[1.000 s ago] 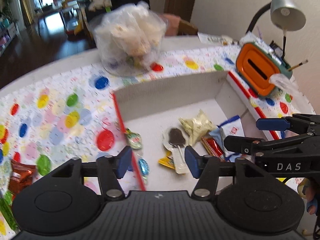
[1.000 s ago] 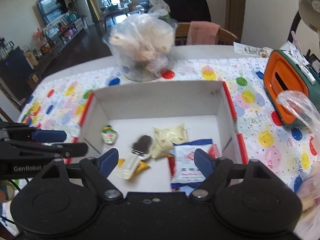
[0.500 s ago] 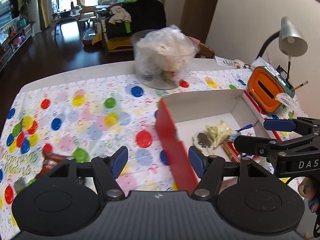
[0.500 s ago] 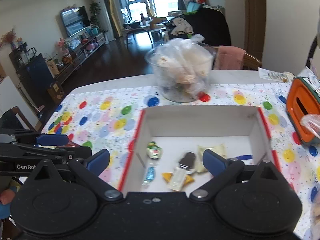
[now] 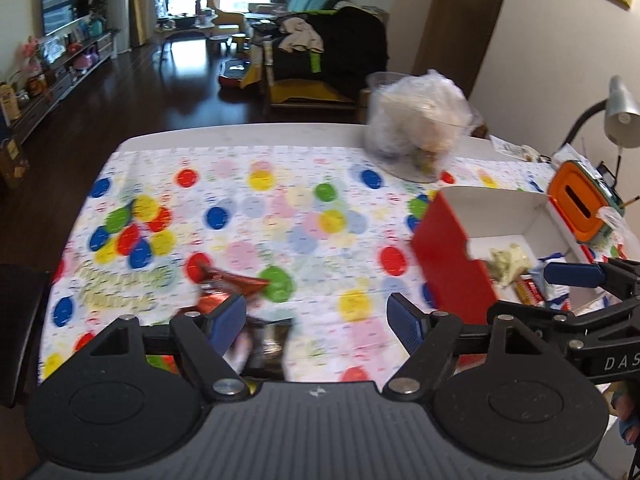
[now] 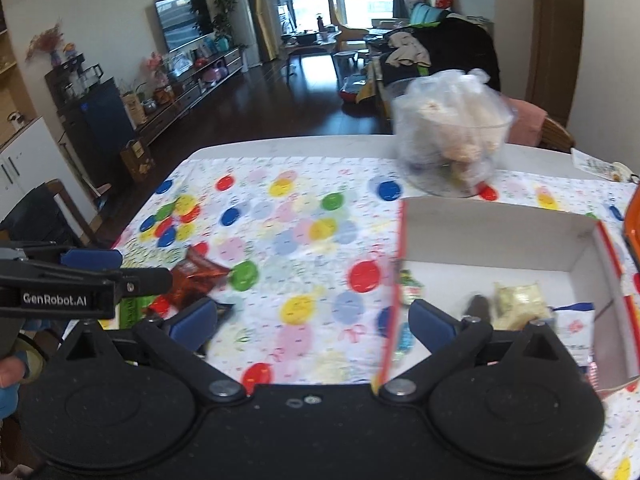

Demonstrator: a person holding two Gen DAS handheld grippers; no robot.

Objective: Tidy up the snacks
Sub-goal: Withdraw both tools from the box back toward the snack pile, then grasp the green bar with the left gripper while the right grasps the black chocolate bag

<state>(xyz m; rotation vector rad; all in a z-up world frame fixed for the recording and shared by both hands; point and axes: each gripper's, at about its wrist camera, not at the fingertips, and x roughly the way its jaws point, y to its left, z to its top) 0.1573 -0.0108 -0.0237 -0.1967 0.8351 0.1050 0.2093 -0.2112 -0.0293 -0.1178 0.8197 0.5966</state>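
A red and white cardboard box (image 5: 448, 248) (image 6: 496, 236) holds several snack packets on the right of the table. Loose snacks lie on the dotted tablecloth at the front left: a shiny red-brown packet (image 5: 228, 280) (image 6: 196, 274) and a dark packet (image 5: 268, 340) under my left fingers. My left gripper (image 5: 316, 320) is open and empty above those loose snacks. My right gripper (image 6: 312, 322) is open and empty over the cloth beside the box's left wall.
A clear bowl with a plastic bag of food (image 5: 416, 128) (image 6: 452, 136) stands at the table's far side. An orange and green container (image 5: 580, 204) and a desk lamp (image 5: 620, 108) stand at the right. A dark chair (image 6: 40, 216) is at the left edge.
Both grippers have swung left and pulled back from over the box toward the loose snacks on the cloth. Both stay open and empty.
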